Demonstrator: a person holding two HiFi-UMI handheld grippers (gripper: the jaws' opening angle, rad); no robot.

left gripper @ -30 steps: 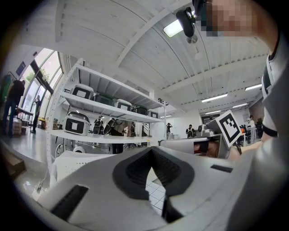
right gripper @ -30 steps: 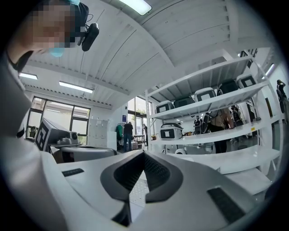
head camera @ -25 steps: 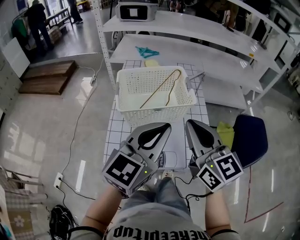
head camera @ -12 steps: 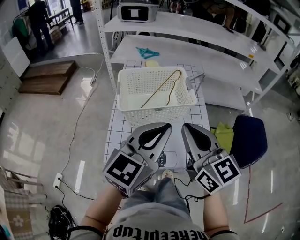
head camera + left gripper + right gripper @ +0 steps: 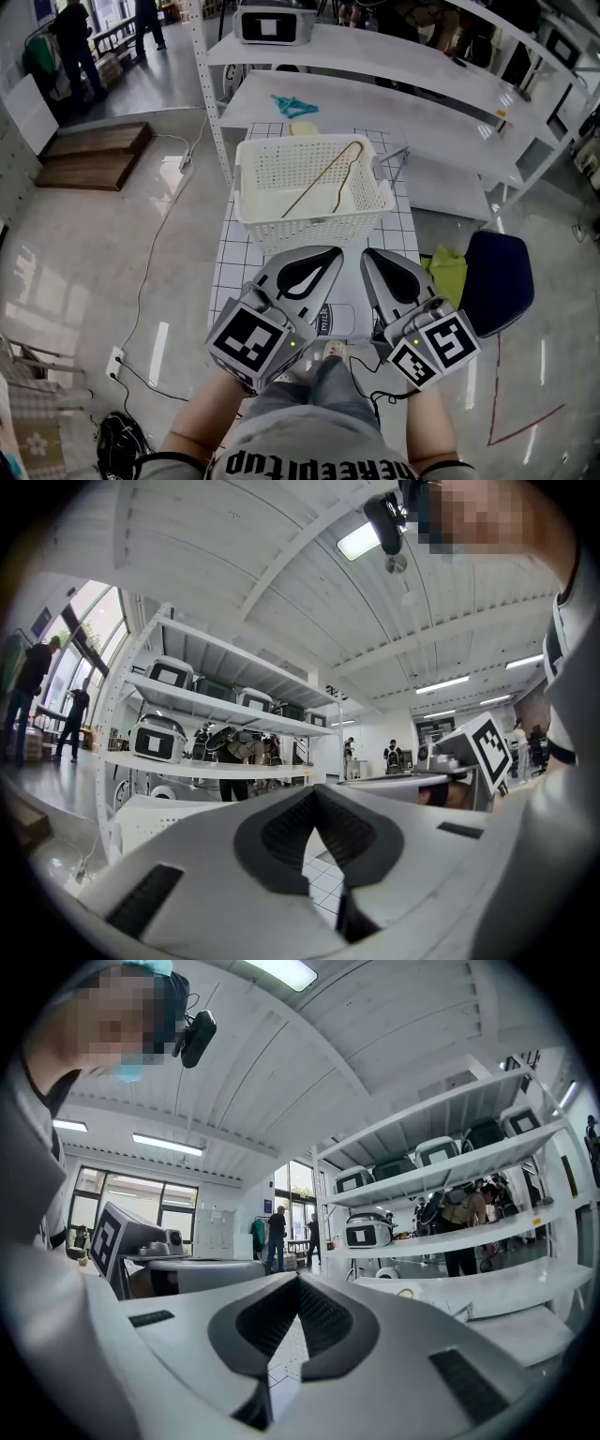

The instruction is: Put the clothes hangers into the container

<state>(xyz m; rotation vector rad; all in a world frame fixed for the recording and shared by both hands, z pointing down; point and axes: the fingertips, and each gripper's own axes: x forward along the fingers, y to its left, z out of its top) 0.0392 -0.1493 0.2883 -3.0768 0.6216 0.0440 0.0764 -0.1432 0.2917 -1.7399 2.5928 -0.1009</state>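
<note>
Both the left gripper (image 5: 320,255) and right gripper (image 5: 372,258) have smooth grey jaws closed tip to tip, gripping nothing. Just ahead of them, a white perforated plastic basket (image 5: 309,230) holds a thin bent wire hanger (image 5: 323,174), its lower end hard to trace.

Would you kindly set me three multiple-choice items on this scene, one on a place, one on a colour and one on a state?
1. Where does the thin tan hanger lie?
A. On the floor
B. Inside the white perforated plastic basket
C. On a chair

2. What colour is the second hanger, on the white shelf?
A. Teal
B. Red
C. Black

3. How do the left tool and the right tool stand?
A. Wide open
B. Shut on a hanger
C. Shut, empty

Answers: 1 B, it rests within the basket's walls; 2 A, it shows teal against the white; 3 C, each tool's jaws meet with nothing between.
</note>
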